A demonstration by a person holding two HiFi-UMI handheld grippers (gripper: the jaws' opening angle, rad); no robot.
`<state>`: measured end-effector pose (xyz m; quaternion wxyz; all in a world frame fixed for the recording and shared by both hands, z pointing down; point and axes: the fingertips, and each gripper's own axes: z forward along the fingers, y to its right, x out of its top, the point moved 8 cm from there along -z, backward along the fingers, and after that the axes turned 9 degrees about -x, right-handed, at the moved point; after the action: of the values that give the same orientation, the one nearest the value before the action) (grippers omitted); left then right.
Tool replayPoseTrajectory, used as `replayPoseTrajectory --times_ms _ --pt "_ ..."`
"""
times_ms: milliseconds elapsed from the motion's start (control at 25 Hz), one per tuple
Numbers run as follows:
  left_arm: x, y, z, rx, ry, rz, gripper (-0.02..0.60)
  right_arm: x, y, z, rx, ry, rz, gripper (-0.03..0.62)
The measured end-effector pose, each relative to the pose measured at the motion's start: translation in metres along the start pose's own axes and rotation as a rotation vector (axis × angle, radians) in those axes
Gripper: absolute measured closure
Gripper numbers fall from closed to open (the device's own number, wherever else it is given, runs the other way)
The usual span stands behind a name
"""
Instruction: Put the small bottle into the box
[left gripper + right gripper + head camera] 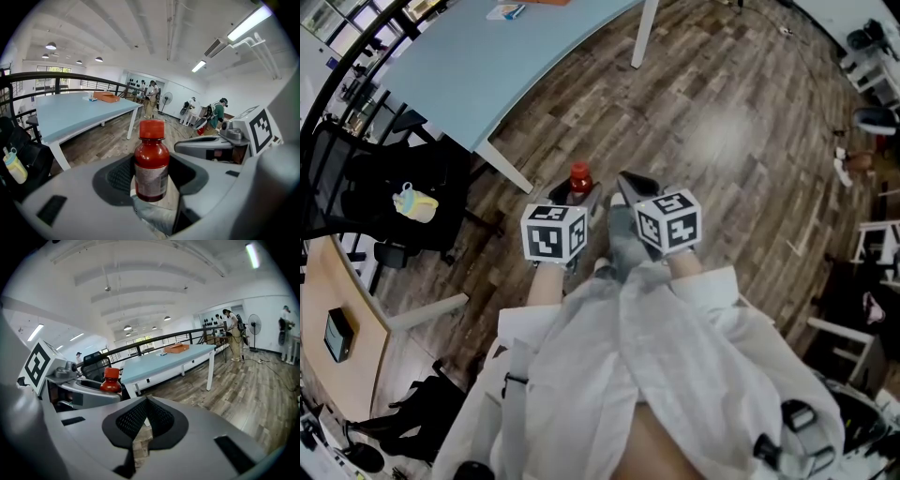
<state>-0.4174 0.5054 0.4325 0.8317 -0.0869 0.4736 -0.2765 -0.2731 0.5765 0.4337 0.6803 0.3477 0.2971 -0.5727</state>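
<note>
Left tongs (151,180) pinch the small bottle (151,161) upright at its body, right tongs (145,413) pressed together and empty beside them; orange box (176,348) sits well ahead on the desk (154,364), so squeeze firmly and carry the bottle vertical.

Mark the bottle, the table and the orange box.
bottle (150,180), left gripper view, its label.
table (79,111), left gripper view, its blue top.
orange box (106,97), left gripper view, its top face.
</note>
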Motion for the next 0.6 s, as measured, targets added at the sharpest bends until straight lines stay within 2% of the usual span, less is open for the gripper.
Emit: replayPoseTrajectory --times_ms 160,280,600 --pt "0.019 -0.014 0.016 0.023 0.014 -0.002 0.367 0.019 0.017 0.027 0.015 0.007 -0.004 0.591" --pt "0.041 -0.033 0.036 0.029 0.035 -0.002 0.367 0.049 0.035 0.052 0.016 0.018 -0.025 0.591" --pt "0.126 -0.063 0.103 0.044 0.047 0.024 0.367 0.127 0.101 0.112 0.088 0.039 -0.033 0.591"
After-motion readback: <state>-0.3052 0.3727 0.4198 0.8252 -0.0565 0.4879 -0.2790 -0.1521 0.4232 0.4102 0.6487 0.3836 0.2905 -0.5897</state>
